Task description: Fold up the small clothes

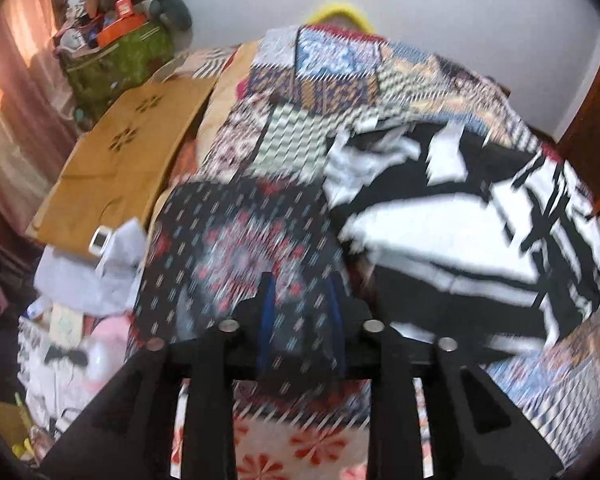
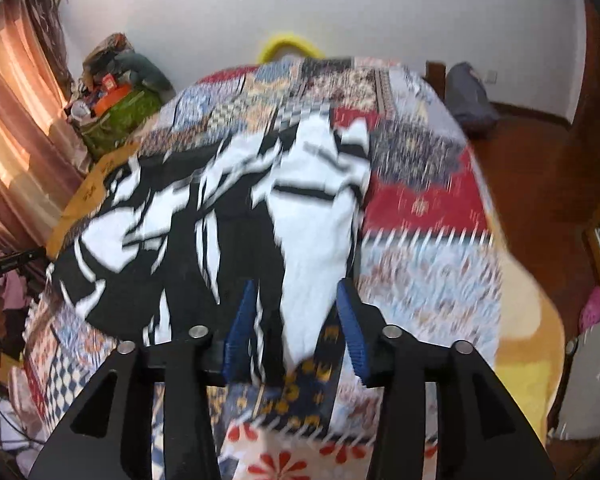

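**Bed, two garments, both grippers above**

Left gripper: blue-padded fingers a little apart, angled down over dark garment; cloth seen between the pads, contact not clear through blur, grip cannot be told

Right gripper: blue pads set moderately apart, edge of black-and-white garment lying between them, no pad seen pressing on it

Dark garment: navy-black with small white dashes and red-pink floral medallion, spread on quilt at near left, just beside black-and-white garment

Black-and-white garment: bold white shapes on black, rumpled, across middle of bed, near edge reaching right gripper

Quilt: patchwork of blue, red, cream and check panels, covering bed; red-flower sheet showing at near edge

Tan paper bag: flat at left of bed, dark flower-like marks printed on it, no lettering legible

Green bag: far left corner, piled with boxes, one orange; print too blurred to read

Yellow ring: beyond far end of bed, against white wall

Curtain: pinkish, left side

No readable brand or writing anywhere; both views motion-blurred
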A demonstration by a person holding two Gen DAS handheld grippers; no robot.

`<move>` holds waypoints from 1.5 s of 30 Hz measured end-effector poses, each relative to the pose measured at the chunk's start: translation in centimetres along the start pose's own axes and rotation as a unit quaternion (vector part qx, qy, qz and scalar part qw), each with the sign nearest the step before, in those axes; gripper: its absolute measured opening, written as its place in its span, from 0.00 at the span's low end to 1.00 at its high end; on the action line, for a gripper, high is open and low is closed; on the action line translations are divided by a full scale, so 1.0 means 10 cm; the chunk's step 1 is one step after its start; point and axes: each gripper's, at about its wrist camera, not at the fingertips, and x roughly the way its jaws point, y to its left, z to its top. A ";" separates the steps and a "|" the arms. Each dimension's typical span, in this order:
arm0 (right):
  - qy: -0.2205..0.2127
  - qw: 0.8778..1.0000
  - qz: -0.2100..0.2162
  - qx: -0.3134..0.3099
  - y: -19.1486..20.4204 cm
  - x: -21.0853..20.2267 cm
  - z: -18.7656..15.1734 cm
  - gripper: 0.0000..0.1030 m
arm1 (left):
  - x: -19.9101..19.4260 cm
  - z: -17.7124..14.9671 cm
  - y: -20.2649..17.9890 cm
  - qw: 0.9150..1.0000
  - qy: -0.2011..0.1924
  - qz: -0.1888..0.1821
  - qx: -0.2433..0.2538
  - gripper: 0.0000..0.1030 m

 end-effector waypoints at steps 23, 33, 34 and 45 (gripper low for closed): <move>0.010 1.000 -0.018 -0.001 -0.41 0.95 0.91 0.40 | 1.50 1.53 -0.12 0.999 0.031 0.029 -0.033 0.40; 0.024 1.000 0.016 0.000 -0.32 1.09 0.86 0.26 | 1.65 0.91 -0.13 0.993 0.111 -0.042 -0.029 0.48; 0.027 0.999 0.017 -0.003 -0.29 1.11 0.85 0.19 | 1.66 0.87 -0.16 0.992 0.110 -0.046 -0.029 0.37; 0.024 0.997 -0.068 -0.029 -0.26 1.17 0.75 0.04 | 1.66 0.85 -0.28 0.995 0.082 0.050 0.030 0.04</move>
